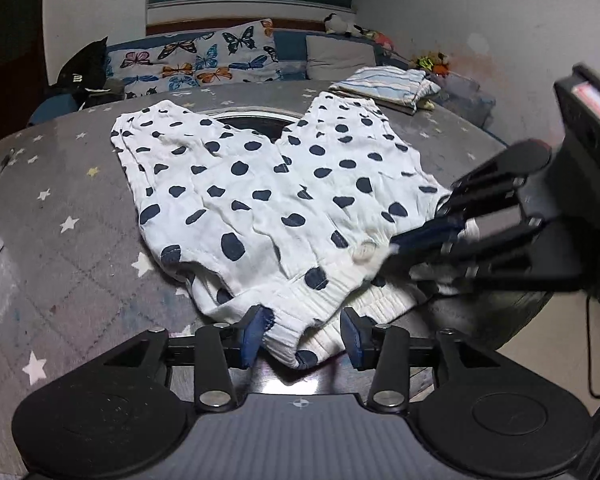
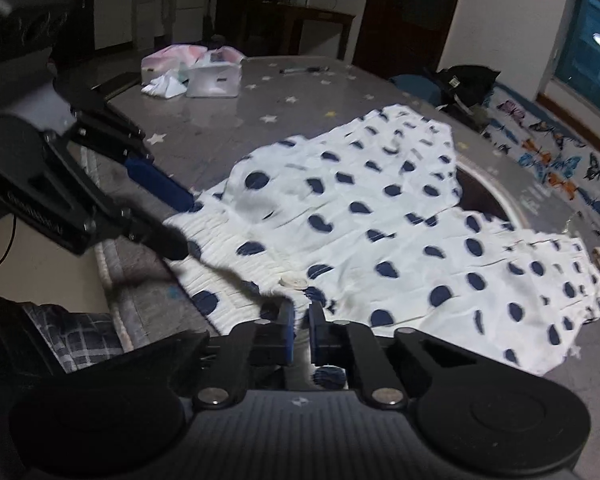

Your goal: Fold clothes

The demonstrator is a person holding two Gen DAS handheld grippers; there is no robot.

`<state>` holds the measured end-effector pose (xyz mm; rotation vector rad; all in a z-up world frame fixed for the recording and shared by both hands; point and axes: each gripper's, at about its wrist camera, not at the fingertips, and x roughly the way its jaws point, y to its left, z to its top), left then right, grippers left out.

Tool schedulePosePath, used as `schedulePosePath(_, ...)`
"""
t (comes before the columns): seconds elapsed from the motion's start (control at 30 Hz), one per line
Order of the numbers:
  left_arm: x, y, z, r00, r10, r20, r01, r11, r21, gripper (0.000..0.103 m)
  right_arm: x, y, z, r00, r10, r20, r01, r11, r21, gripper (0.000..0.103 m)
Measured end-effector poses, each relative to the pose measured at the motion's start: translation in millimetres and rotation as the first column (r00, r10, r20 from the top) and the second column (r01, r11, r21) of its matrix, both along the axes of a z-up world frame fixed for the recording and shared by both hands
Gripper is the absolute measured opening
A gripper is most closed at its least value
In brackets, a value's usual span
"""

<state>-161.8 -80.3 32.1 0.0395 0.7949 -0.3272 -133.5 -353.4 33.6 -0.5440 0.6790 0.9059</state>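
On the starry grey table (image 1: 60, 208) lie spotted shorts (image 1: 268, 184), the left gripper (image 1: 304, 330) spread around the waistband, the right gripper (image 2: 302, 330) pinching it.

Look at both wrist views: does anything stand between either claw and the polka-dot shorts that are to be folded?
Nothing visible does. The left claw stands open around the waistband of the polka-dot shorts, and the right claw is nearly closed on the waistband next to the white button. The folded striped cloth lies beyond the legs.
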Motion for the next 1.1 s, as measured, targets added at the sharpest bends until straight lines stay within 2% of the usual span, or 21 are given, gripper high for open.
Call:
schedulePosePath(0.23,-6,-4,-5,0.999,-0.023,0.027,0.021,0.998,0.065,0.045,-4,-14,19,0.999,-0.032,0.041,0.031,0.999,0.022,0.002)
schedulePosePath(0.3,-8,-4,-5,0.999,-0.031,0.041,0.027,0.996,0.082,0.038,-7,-16,17,0.999,-0.026,0.044,0.026,1.0,0.008,0.002)
schedulePosePath(0.37,-10,-4,-5,0.998,-0.041,0.055,0.036,0.995,0.095,0.021,-11,-16,14,0.999,-0.017,0.046,0.018,1.0,-0.013,0.002)
schedulePosePath(0.57,-14,2,0,0.993,-0.085,0.076,0.077,0.991,0.112,0.011,-25,-7,-5,0.998,0.056,0.038,-0.053,0.996,-0.069,0.002)
schedulePosePath(0.73,-13,6,-4,0.992,-0.115,0.056,0.108,0.987,0.122,0.012,-29,-4,-9,0.994,0.099,0.04,-0.095,0.991,-0.1,0.004)
schedulePosePath(0.8,-12,8,-6,0.992,-0.123,0.039,0.118,0.986,0.12,0.018,-27,-4,-8,0.994,0.102,0.028,-0.099,0.99,-0.096,0.005)
schedulePosePath(1.0,-20,19,8,0.981,-0.187,0.05,0.182,0.979,0.095,0.024,-22,-27,8,0.996,0.061,-0.067,-0.062,0.998,-0.013,0.007)
schedulePosePath(1.1,-22,27,20,0.978,-0.196,0.07,0.192,0.979,0.062,0.029,-18,-45,19,0.995,0.0,-0.101,0.004,0.999,0.039,0.008)
